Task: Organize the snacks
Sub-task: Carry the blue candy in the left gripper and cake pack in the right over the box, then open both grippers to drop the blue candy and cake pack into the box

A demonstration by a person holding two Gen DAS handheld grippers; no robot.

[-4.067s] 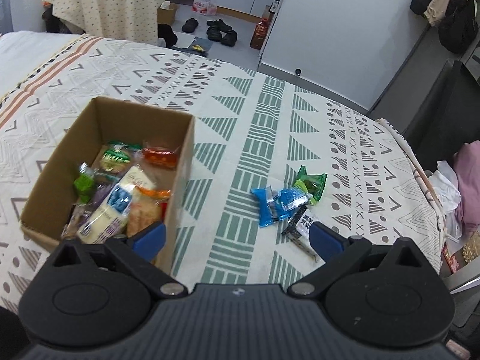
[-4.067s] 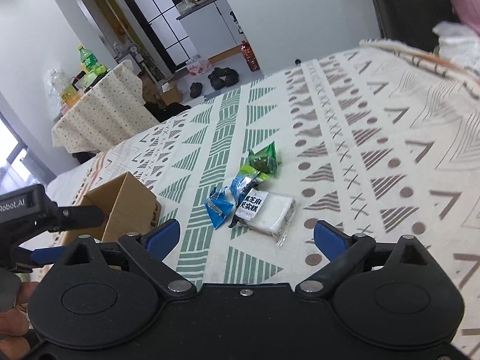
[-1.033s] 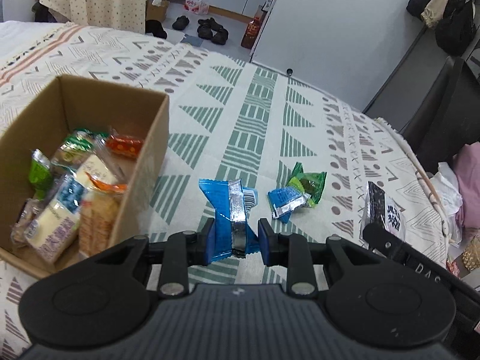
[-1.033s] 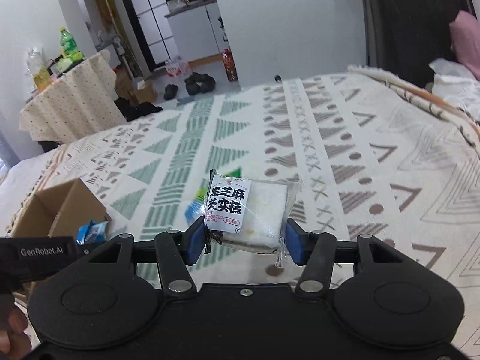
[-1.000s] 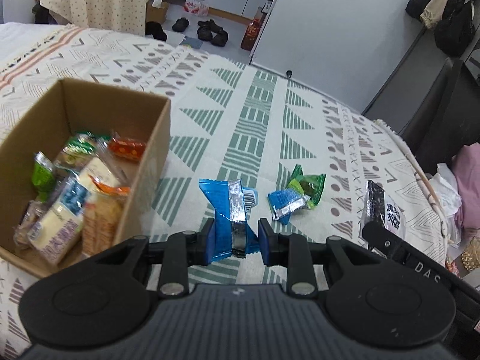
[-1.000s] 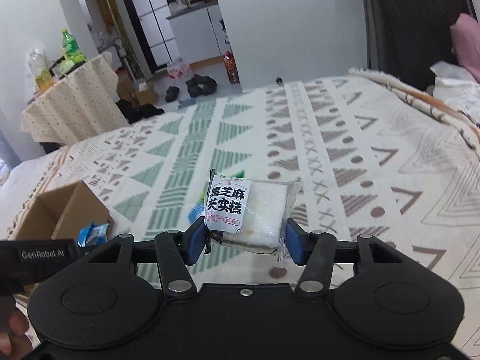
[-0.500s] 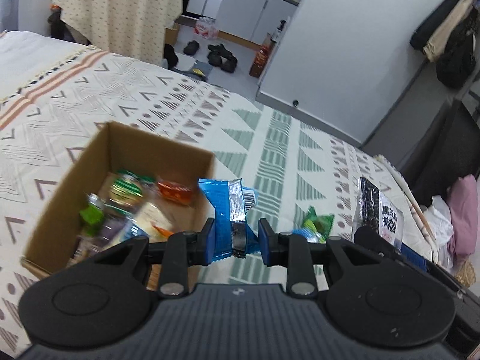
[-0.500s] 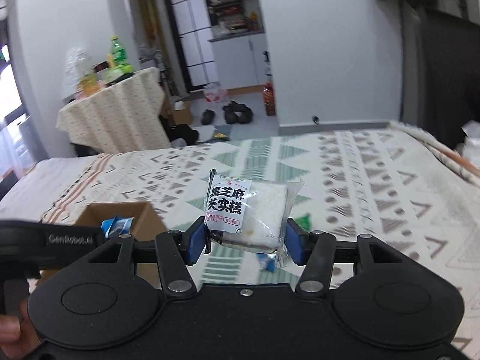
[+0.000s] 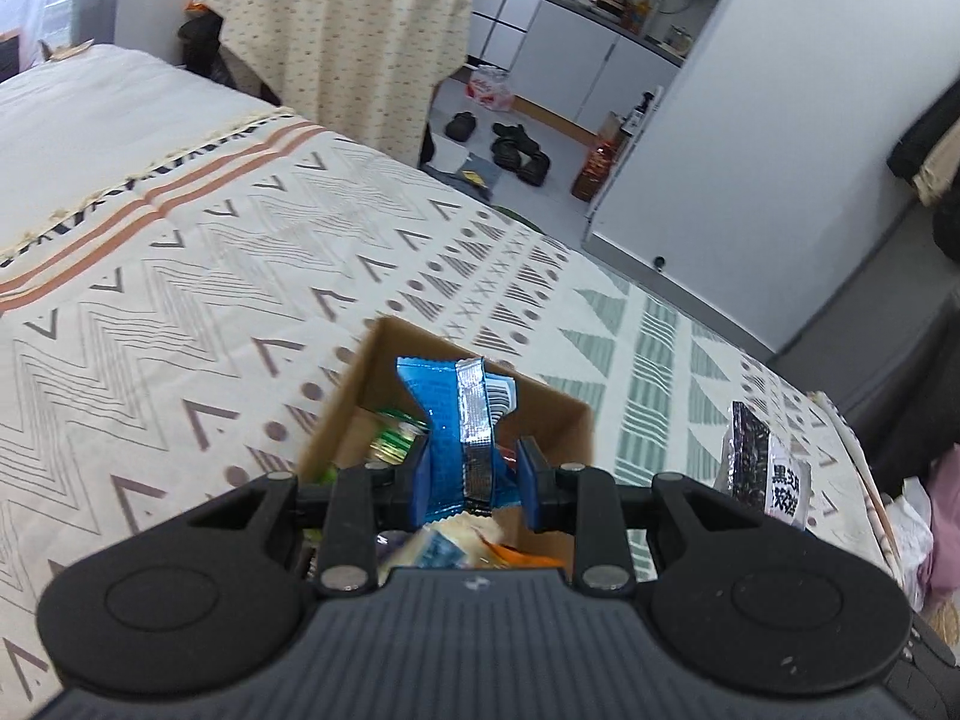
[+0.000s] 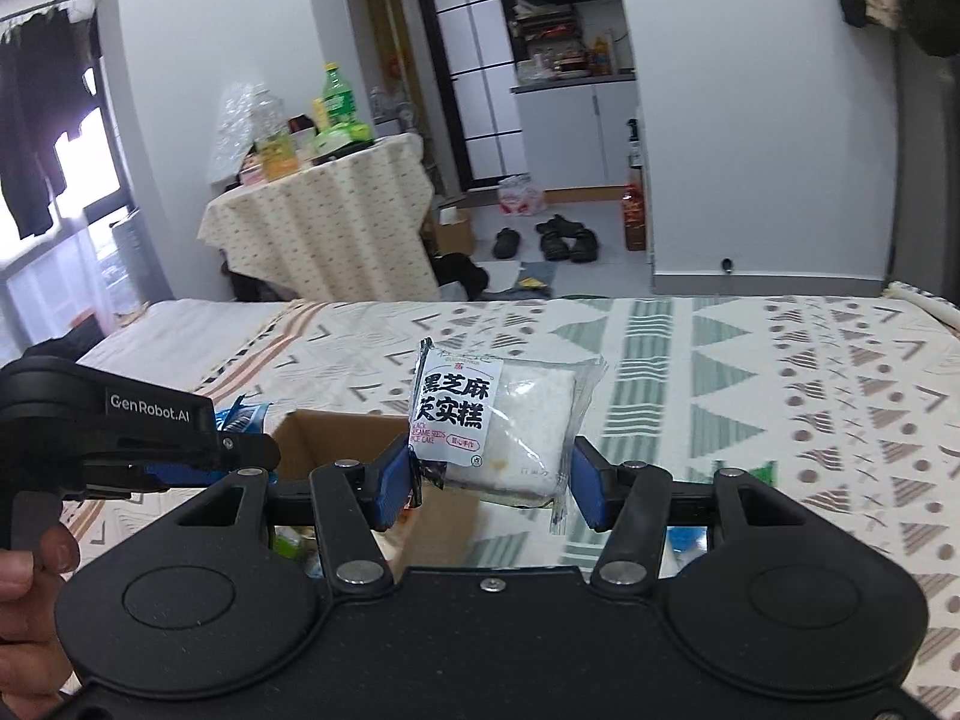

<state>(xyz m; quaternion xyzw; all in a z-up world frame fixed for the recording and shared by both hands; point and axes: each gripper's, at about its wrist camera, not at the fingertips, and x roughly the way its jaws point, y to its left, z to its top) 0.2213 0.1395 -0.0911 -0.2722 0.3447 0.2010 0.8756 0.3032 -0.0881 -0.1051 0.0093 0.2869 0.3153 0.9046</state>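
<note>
My left gripper is shut on a blue snack packet and holds it over the open cardboard box, which has several snacks inside. My right gripper is shut on a white black-sesame cake pack and holds it above the bed beside the box. The cake pack also shows at the right of the left wrist view. The left gripper shows at the left of the right wrist view.
The box stands on a patterned bedspread. Green and blue snacks lie blurred on the bed behind my right gripper. A cloth-covered table, shoes and a bottle are on the floor beyond the bed.
Both grippers lifted their packs off the bed and moved left toward the box. The blue packet now hangs over the box opening.
</note>
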